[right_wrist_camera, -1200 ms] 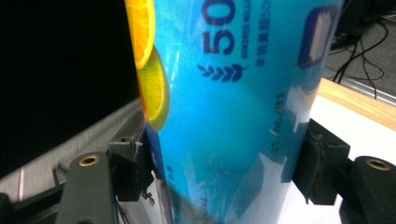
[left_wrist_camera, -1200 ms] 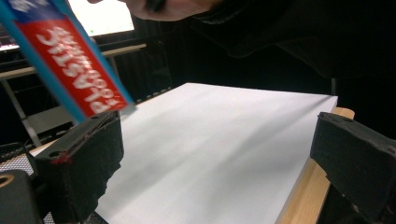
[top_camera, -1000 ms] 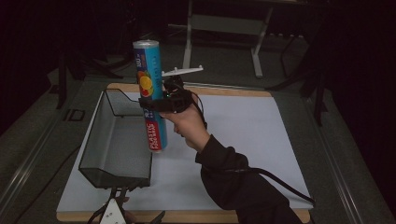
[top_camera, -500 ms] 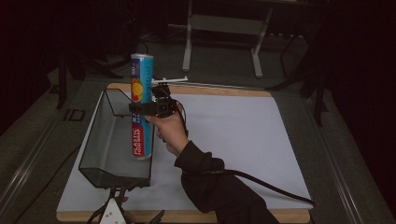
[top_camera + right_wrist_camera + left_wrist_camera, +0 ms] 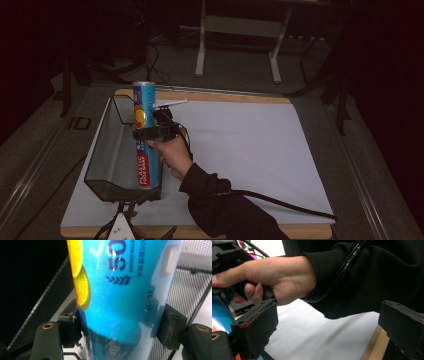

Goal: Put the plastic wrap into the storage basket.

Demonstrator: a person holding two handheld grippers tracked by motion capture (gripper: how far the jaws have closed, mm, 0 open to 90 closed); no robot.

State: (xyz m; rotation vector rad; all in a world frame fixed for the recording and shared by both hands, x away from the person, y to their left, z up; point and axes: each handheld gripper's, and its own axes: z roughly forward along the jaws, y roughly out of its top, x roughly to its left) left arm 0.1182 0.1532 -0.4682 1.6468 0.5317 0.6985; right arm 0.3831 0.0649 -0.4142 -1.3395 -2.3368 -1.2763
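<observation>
Over the mesh basket (image 5: 107, 150) at the mat's left side, the right gripper (image 5: 150, 134) clamps the blue tube (image 5: 145, 140) across its middle, long axis upright, its bottom end low inside the basket, while the left gripper (image 5: 324, 337) rests open, empty, nearby.

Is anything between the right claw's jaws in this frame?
Yes: the blue canister sits upright between the right claw jaws, pads pressed to both sides, over the mesh basket. The right gripper view shows it plainly.

The surface (image 5: 250, 145) is covered by a white sheet (image 5: 260, 160), with a wooden edge left bare. A black mesh basket (image 5: 107, 165) is set on the sheet's left part.
</observation>
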